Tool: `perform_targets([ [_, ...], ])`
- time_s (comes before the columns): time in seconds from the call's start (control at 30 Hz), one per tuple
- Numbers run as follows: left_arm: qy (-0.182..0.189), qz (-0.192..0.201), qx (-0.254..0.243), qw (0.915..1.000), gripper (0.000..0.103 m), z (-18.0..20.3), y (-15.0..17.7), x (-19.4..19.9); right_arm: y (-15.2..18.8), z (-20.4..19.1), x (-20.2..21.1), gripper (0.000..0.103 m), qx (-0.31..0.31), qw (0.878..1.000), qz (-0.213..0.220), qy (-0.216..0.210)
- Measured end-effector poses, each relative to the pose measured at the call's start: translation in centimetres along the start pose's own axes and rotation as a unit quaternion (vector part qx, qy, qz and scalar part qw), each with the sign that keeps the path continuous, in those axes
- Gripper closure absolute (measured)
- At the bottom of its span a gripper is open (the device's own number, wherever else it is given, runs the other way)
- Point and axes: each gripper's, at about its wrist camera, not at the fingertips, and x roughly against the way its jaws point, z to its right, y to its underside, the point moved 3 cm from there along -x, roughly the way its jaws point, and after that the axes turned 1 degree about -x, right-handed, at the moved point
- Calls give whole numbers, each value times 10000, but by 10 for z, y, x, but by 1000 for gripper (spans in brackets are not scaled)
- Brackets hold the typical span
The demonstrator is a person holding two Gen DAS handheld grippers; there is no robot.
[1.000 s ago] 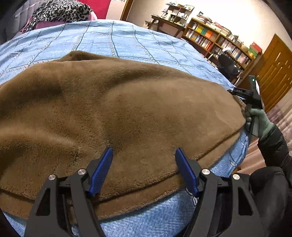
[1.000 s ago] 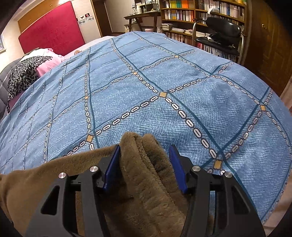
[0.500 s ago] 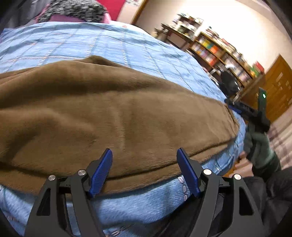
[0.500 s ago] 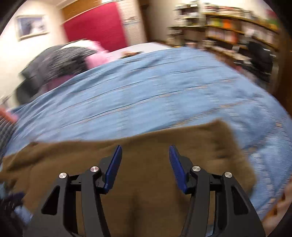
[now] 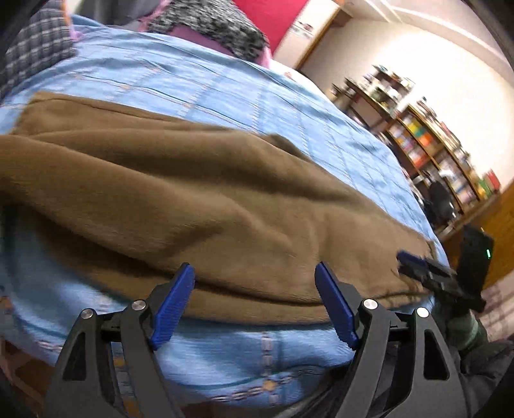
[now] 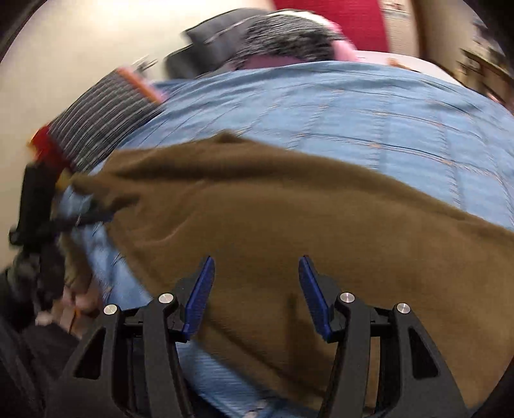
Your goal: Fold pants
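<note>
Brown fleece pants (image 5: 199, 199) lie spread lengthwise across the blue patterned bedspread (image 5: 225, 90), along its near edge. My left gripper (image 5: 253, 267) hovers over the pants' near hem, its jaws opening with nothing between them. At the pants' right end the right gripper's blue fingers (image 5: 412, 258) show, held by a gloved hand (image 5: 465, 328). In the right wrist view the pants (image 6: 289, 218) run from left to right, and my right gripper (image 6: 256, 258) is open above them, no cloth pinched. Both views are motion-blurred.
A folded checked cloth (image 6: 106, 119) lies at the bed's left side. A leopard-print pillow (image 5: 208, 25) and red headboard (image 5: 273, 13) are at the bed's far end. Bookshelves (image 5: 433, 151), an office chair (image 5: 440, 199) and a wooden door stand at the right.
The right gripper let go of the bunched pants end it had between its jaws and swung left. The left gripper pulled back towards the bed's near edge, its jaws wider. The pants now lie flatter.
</note>
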Motion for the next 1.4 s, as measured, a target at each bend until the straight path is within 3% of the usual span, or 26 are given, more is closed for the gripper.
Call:
perform_targets([
  [0.17, -309, 419, 596, 9969, 17, -39, -10, 23, 1, -16, -11, 47, 436, 9987, -206, -153],
  [0.27, -372, 654, 1002, 9921, 17, -63, -18, 31, 5, -29, -14, 47, 734, 9965, -304, -254],
  [0.43, -305, 1005, 2012, 9739, 17, -109, -30, 43, 11, -49, -28, 47, 1244, 9906, -509, -236],
  [0.5, -358, 1156, 2189, 9682, 17, -121, -35, 47, 14, -53, -35, 47, 1417, 9880, -605, -56],
  [0.63, -617, 1372, 2029, 9676, 19, -128, -51, 46, 13, -58, -43, 47, 1524, 9860, -671, 16],
  [0.67, -609, 1390, 2024, 9675, 29, -129, -54, 45, 13, -58, -44, 48, 1554, 9855, -681, 28],
  [0.7, -606, 1388, 2019, 9676, 48, -130, -57, 43, 13, -58, -46, 52, 1554, 9853, -706, 20],
  [0.77, -501, 1371, 2002, 9688, 72, -131, -64, 40, 14, -58, -49, 73, 1501, 9859, -744, 48],
  [0.8, -482, 1415, 1990, 9685, 81, -131, -66, 42, 13, -58, -50, 78, 1468, 9863, -752, 24],
  [0.87, -401, 1640, 1832, 9685, 87, -127, -69, 55, 11, -54, -47, 92, 1385, 9875, -754, -67],
  [0.97, -357, 1974, 1441, 9690, 87, -116, -70, 78, 10, -54, -38, 95, 1298, 9884, -739, -260],
  [1.03, -518, 2029, 1163, 9709, 87, -113, -67, 85, 9, -53, -29, 95, 1168, 9891, -737, -504],
  [1.1, -720, 1883, 1094, 9733, 87, -117, -63, 80, 10, -50, -27, 95, 1048, 9887, -795, -722],
  [1.27, -990, 1173, 1265, 9800, 84, -145, -46, 41, 17, -46, -43, 90, 1016, 9866, -1048, -732],
  [1.4, -900, 1042, 1300, 9819, 71, -153, -39, 41, 18, -49, -42, 82, 1111, 9841, -1135, -796],
])
